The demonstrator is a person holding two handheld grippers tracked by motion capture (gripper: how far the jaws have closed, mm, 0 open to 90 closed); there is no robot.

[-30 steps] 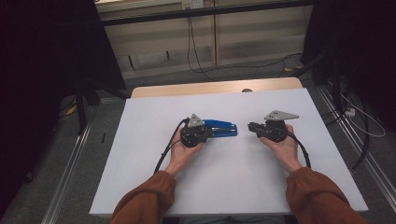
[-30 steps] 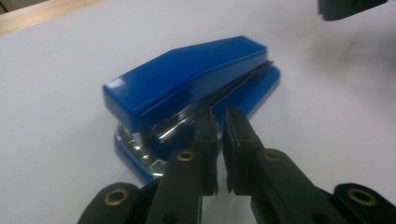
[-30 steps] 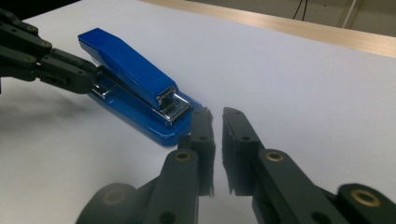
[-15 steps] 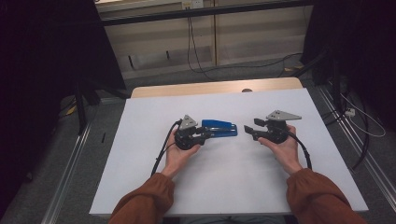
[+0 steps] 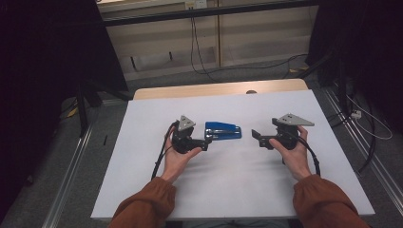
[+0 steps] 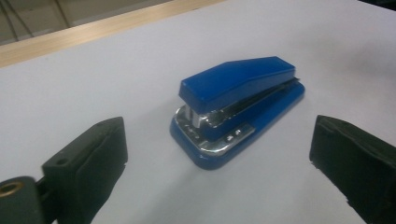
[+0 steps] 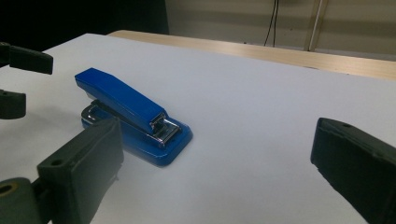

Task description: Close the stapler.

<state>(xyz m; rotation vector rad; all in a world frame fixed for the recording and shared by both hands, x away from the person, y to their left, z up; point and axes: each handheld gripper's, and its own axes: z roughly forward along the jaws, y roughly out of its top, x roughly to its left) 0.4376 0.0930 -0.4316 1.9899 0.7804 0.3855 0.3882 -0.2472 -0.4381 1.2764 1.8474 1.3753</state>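
Observation:
A blue stapler (image 5: 223, 130) lies flat on the white table top (image 5: 228, 190), midway between my two grippers. My left gripper (image 5: 207, 141) sits just left of it, pointing right. In the left gripper view the stapler (image 6: 238, 107) lies ahead of the left gripper (image 6: 219, 163), beyond its tips and untouched. My right gripper (image 5: 255, 137) rests a short way right of the stapler and points left. In the right gripper view the stapler (image 7: 130, 116) is ahead and left of the right gripper (image 7: 210, 172). Both pairs of jaws have just been opening, with nothing between them.
A strip of bare wood (image 5: 214, 89) shows along the table's far edge. Cables trail on the floor behind and to the right. Dark stands flank the table on both sides. My left gripper's jaws (image 7: 18, 79) show at the left edge of the right gripper view.
The left gripper has drawn back to the left, off the stapler's end, and its jaws have spread. The right gripper's jaws have spread too, and that hand has stayed put.

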